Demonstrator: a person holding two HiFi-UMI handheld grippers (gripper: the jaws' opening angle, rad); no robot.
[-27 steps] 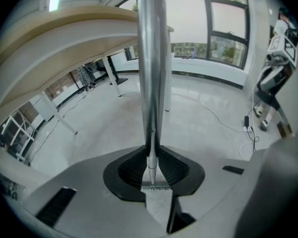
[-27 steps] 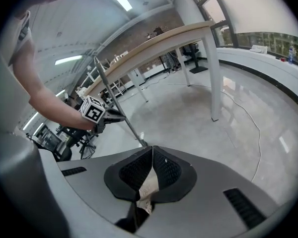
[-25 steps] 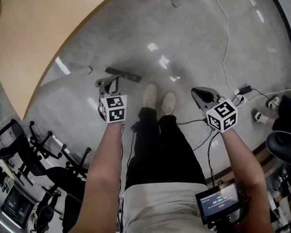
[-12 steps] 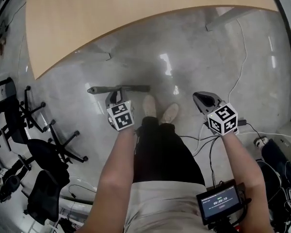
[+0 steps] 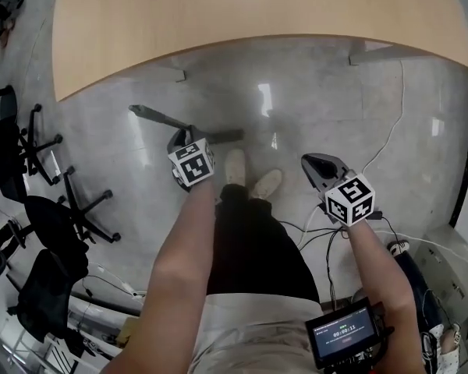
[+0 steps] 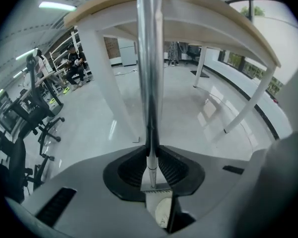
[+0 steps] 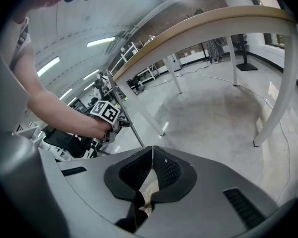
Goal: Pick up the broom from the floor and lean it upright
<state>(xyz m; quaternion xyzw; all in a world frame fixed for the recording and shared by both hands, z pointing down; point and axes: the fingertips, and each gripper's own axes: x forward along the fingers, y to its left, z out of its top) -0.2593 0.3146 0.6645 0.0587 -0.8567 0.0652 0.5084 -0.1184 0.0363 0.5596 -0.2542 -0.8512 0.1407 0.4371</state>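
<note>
While in left tongs (image 6: 150, 150), broom handle (image 6: 149, 58) aslant

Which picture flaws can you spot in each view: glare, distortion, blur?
Head view: bright glare patches on the floor, and the table edge bows. Left gripper view: the broom handle, close to the lens, looks soft. Right gripper view: dark corners, table curved.

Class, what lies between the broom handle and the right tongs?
The person's shoes stand between broom handle and right tongs, in the head view.
</note>
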